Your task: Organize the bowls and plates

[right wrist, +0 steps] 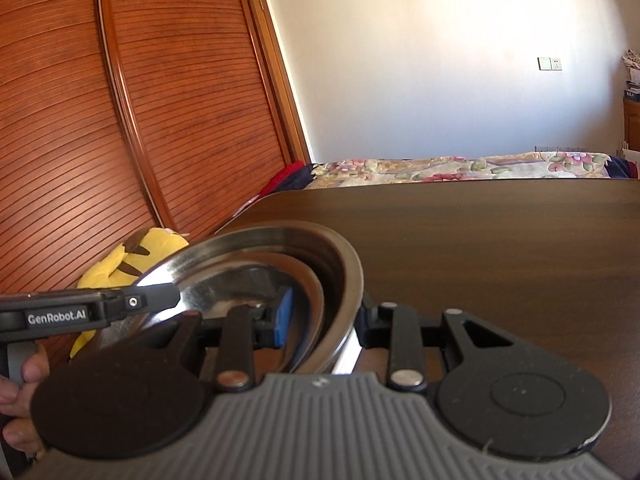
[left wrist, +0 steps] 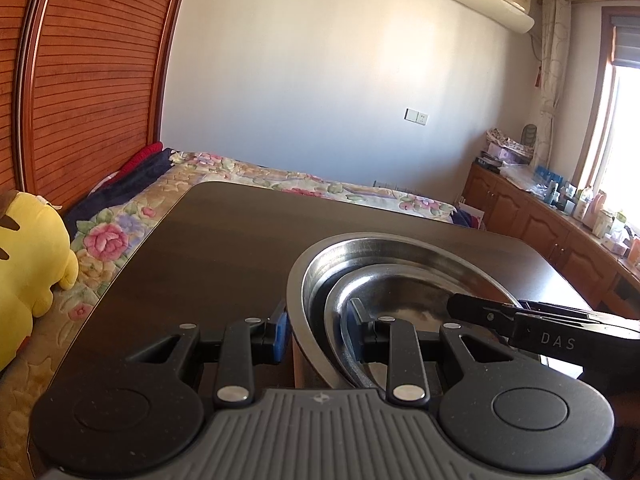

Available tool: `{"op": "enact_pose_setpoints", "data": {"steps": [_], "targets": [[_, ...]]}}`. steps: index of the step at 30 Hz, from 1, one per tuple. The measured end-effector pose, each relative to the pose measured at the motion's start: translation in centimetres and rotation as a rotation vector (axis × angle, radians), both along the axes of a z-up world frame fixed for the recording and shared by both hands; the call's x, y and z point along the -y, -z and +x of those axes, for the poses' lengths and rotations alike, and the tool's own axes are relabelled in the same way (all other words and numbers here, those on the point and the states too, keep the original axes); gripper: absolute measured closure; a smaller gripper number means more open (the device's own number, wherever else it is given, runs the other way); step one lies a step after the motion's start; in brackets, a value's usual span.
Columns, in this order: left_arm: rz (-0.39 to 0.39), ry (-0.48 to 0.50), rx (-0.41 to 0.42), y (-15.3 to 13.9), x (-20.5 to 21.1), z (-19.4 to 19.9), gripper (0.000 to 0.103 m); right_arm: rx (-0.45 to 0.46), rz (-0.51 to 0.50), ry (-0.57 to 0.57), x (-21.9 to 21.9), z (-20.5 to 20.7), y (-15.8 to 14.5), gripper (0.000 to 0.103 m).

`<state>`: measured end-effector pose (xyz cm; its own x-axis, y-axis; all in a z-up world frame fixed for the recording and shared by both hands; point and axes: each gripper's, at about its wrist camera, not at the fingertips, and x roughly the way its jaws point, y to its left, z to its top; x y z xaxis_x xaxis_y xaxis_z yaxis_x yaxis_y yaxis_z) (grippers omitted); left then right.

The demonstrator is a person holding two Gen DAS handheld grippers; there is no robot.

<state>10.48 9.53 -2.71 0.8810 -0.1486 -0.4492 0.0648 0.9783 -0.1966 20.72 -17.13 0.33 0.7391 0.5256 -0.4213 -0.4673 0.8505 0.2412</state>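
Lower centre: left gripper (left wrist: pixel 318 338) and right gripper (right wrist: pixel 322 326) each clamp opposite rims of the nested steel bowls (left wrist: pixel 384 264), rigid, light, slippery.

Shiny steel bowls (left wrist: pixel 360 264); dark smooth wood table (left wrist: pixel 224 248).

White wall (left wrist: pixel 320 80), slatted wooden wardrobe (right wrist: pixel 140 120), floral bed (left wrist: pixel 280 180), sunlit window (left wrist: pixel 624 128).

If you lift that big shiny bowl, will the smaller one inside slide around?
Probably a little. The big metal bowl and the smaller bowl nested in it both look smooth and polished, so metal on metal likely slips. They look stiff, not bendy. The left gripper and right gripper each clamp opposite rims, which should limit tipping.
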Motion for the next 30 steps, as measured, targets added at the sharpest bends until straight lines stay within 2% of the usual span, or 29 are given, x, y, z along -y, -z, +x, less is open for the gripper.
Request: {"op": "enact_pose_setpoints", "data": {"steps": [12,20,23,30], "targets": [[0.025,-0.014,0.013,-0.4,0.5,-0.3,0.072,0.032,-0.031,0.005,-0.1,-0.1,0.1,0.069],[0.088,-0.027,0.032,-1.4,1.1,-0.7,0.071,0.077,-0.036,0.046,1.7,-1.1,-1.0,0.066],[0.099,-0.03,0.042,-2.0,1.2,-0.9,0.066,0.099,-0.027,0.062,2.5,-1.6,-1.7,0.066],[0.147,-0.024,0.088,-3.8,2.4,-1.9,0.03,0.146,-0.015,0.088,3.8,-2.7,-3.3,0.06]]}}
